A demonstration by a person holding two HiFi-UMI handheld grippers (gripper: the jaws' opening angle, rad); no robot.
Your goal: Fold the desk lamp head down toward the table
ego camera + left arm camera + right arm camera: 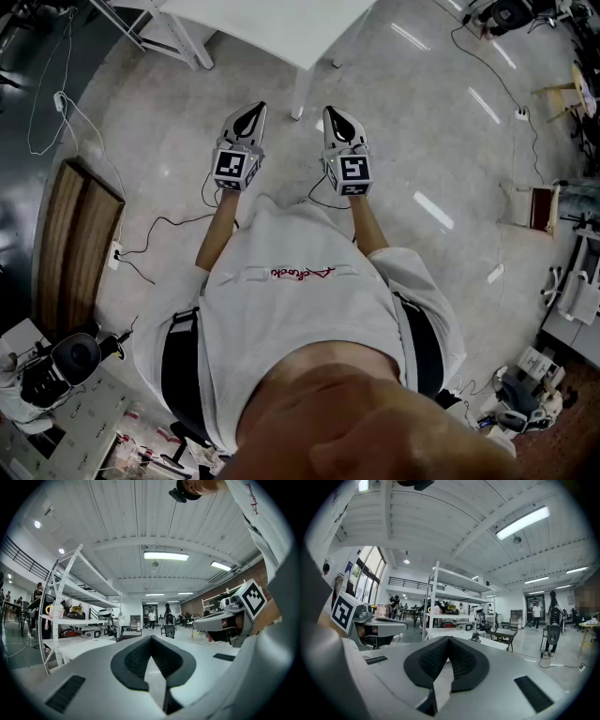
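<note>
In the head view my left gripper [247,120] and right gripper [338,119] are held side by side above the floor, pointing at a white table [272,23]. Both are shut, with nothing between the pads. In the left gripper view the left gripper [151,637] shows its black pads meeting at the tip, and the right gripper [225,619] is beside it. From the right gripper view, the right gripper [448,638] is shut the same way, with the left gripper [375,625] alongside. A small upright object [476,637], possibly the desk lamp, stands on the white table [450,632], too small to tell.
A tall white shelving rack [70,602] with several items stands behind the table. Cables [159,225] trail over the floor by a wooden bench [70,234]. A small wooden chair [534,206] is at the right. People [536,611] stand far off in the hall.
</note>
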